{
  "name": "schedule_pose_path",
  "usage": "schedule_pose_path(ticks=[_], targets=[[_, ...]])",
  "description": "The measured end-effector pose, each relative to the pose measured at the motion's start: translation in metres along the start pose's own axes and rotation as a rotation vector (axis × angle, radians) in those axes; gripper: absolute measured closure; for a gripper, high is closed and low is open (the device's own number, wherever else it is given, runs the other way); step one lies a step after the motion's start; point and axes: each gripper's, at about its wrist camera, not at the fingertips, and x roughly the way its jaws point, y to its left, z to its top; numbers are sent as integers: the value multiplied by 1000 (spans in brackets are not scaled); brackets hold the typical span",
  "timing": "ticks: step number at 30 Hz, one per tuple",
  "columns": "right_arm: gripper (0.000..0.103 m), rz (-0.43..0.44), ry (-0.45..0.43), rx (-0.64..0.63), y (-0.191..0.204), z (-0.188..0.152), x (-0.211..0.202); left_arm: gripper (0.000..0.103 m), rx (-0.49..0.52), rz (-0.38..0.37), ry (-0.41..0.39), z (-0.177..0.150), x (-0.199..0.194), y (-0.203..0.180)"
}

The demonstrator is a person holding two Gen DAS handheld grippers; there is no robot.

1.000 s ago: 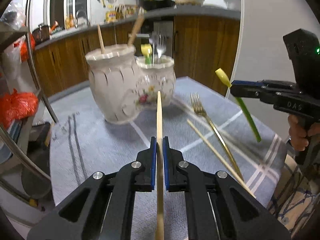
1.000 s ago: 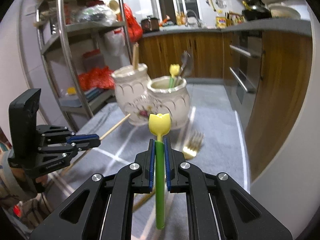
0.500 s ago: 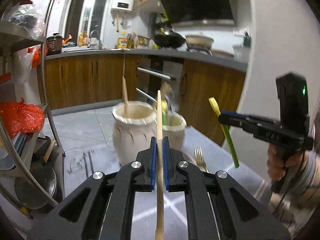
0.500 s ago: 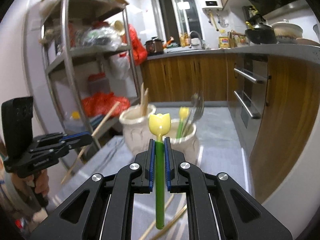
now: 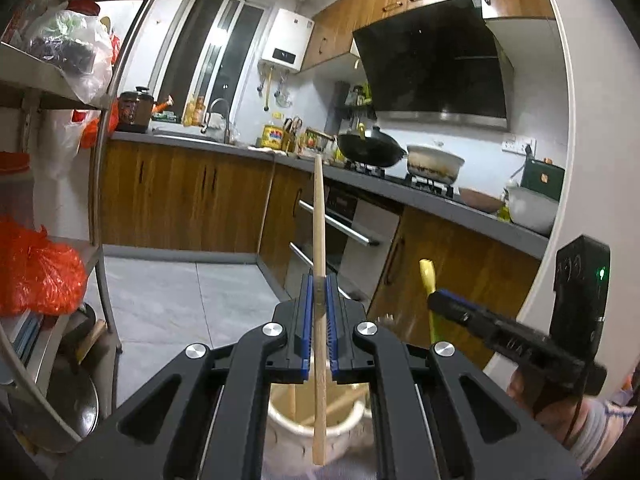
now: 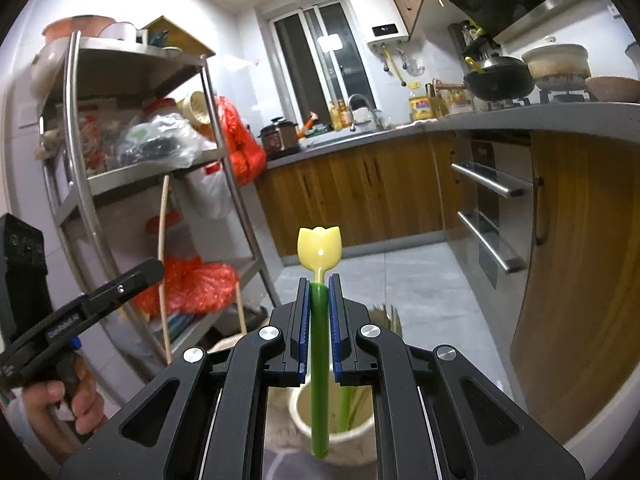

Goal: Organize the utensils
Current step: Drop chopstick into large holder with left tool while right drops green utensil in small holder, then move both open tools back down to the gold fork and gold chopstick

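My left gripper [image 5: 319,280] is shut on a wooden chopstick [image 5: 319,240], held upright with its lower end over the mouth of a cream ceramic holder [image 5: 316,420] that holds other wooden sticks. My right gripper [image 6: 319,280] is shut on a green-stemmed utensil with a yellow tulip top [image 6: 319,248], upright, its lower end over a second cream holder [image 6: 340,420] with green stems inside. The right gripper also shows in the left wrist view [image 5: 436,298], and the left gripper shows in the right wrist view [image 6: 156,268].
A metal shelf rack [image 6: 84,184] with bags stands to the left. Wooden kitchen cabinets [image 5: 180,200] and a counter with wok and pot [image 5: 372,148] run behind. A white wall edge [image 5: 592,160] is on the right.
Both grippers have risen and tilted so the utensils stand upright above the two holders. The table with the fork and loose chopstick has dropped out of view.
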Motion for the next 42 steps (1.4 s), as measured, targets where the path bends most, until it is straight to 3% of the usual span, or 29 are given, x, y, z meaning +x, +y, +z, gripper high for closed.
schedule_pose_path(ticks=[8,19,29,31,35,42], targets=[[93,-51,-19,-15,-3,-17,31,97,40,76,-52,-5,21,-2],[93,-72,88,-58,-2,-54,48,97,43,83,82,-51,38,6],[92,-52,172,-52,-2,-71,50,97,42,95,147,-66,38,10],[87,-53,170,-55,-2,-70,47,95,42,103,151,-67,36,9],[86,-51,148,-56,-2,-65,36,79,35,117,145,-63,31,9],[86,-66,102,-57,-8,-56,-3,73,68,130,121,-56,9,7]])
